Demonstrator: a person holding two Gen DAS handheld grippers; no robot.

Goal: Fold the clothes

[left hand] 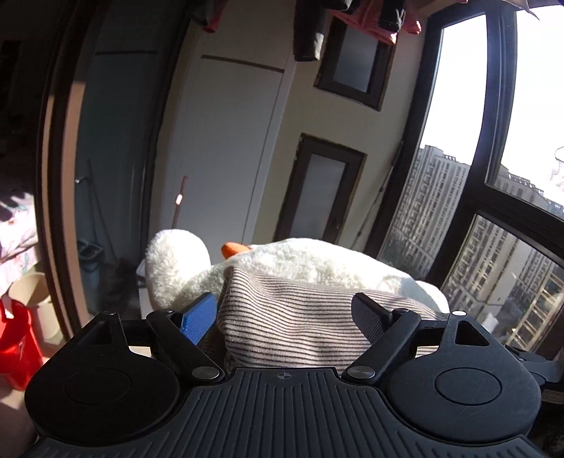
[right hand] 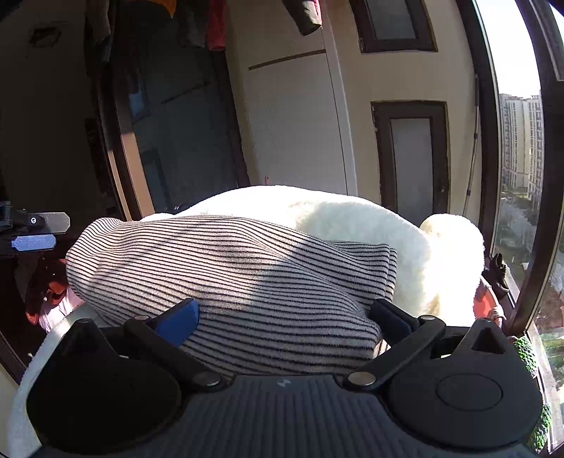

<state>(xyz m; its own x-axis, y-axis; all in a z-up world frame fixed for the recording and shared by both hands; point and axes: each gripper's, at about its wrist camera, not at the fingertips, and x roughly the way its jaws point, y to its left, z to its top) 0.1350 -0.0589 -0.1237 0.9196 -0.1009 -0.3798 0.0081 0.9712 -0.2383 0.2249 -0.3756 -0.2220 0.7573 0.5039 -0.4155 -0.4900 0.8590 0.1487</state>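
Note:
A beige garment with thin dark stripes (left hand: 292, 317) lies folded on a fluffy white plush toy (left hand: 317, 260). My left gripper (left hand: 287, 317) is open, its blue and black fingers on either side of the garment's edge. In the right wrist view the same striped garment (right hand: 229, 274) lies on the white plush (right hand: 352, 225). My right gripper (right hand: 285, 317) is open, its fingers at either side of the garment's near folded edge. The left gripper's fingertips (right hand: 42, 232) show at the far left of that view.
The plush has an orange beak (left hand: 232, 248). Clothes hang overhead (left hand: 352, 17). Large windows (left hand: 493, 176) stand to the right, a white door (left hand: 225, 148) and a dark-framed sliding door behind. A red stool (left hand: 14, 338) stands at left.

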